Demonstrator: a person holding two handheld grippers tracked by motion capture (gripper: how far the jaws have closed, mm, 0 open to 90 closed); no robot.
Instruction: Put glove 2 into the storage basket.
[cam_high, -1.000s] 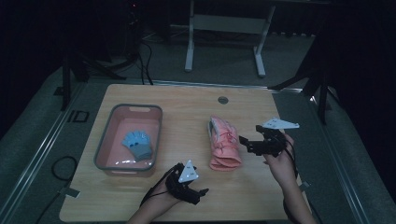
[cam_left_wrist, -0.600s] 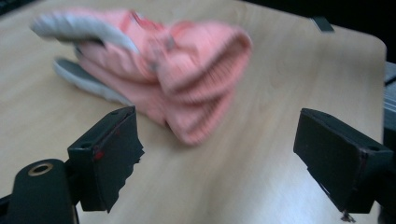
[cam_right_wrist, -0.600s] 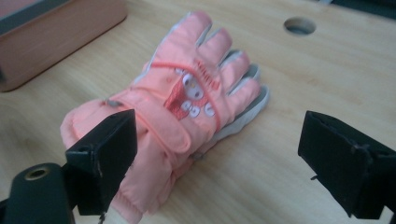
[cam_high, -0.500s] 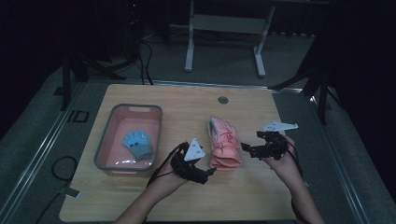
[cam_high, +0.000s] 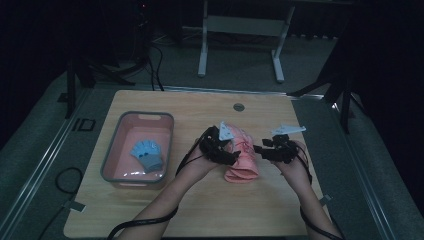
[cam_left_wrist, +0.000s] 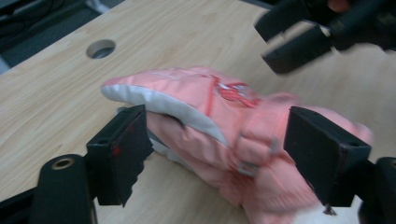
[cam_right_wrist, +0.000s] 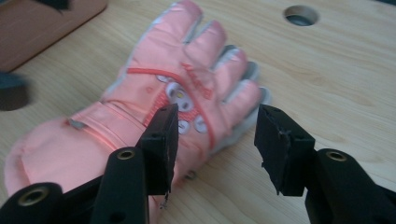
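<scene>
On table centre, high view: pink glove (cam_high: 242, 159) lies flat between left gripper (cam_high: 226, 154) and right gripper (cam_high: 262, 149); bin (cam_high: 116, 159) beside.
Left gripper view: jaws apart, straddling glove (cam_left_wrist: 224, 135) across palm and cuff, not clamped. Padded, soft, light; likely squashes, so best pinched at cuff.
Right gripper view: jaws apart near glove (cam_right_wrist: 163, 107) fingers. Salmon, grey trim, printed motif.

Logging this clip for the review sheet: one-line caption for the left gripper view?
Open left gripper straddles a pink glove lying on the table; right gripper hovers beyond.
</scene>
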